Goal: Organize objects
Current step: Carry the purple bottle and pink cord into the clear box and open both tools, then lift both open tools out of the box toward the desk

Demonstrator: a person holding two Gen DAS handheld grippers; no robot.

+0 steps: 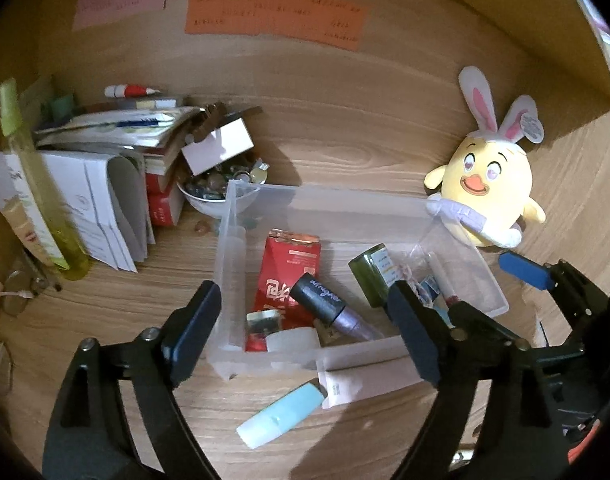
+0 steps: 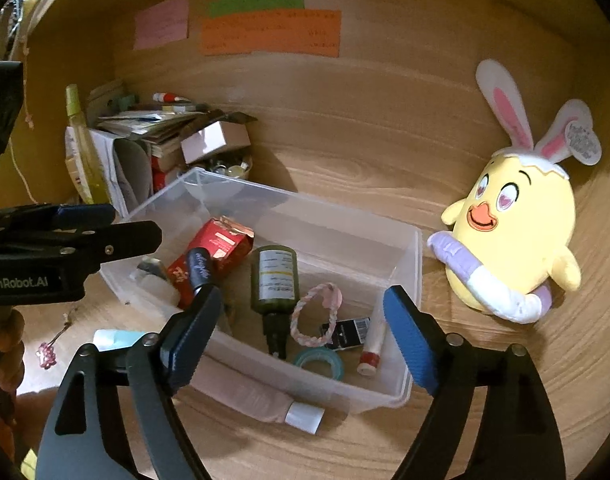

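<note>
Two grippers, left [image 1: 305, 328] and right [image 2: 301, 336], are seen spread wide and empty above a clear bin [image 2: 415, 264] on the desk [image 2: 365, 152]; a pink tube [image 2: 249, 396] is seen outside it, at 6 o'clock.

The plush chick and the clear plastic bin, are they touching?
Apart. In the right wrist view a strip of bare wooden desk separates the plush chick from the clear plastic bin at its right wall.
</note>
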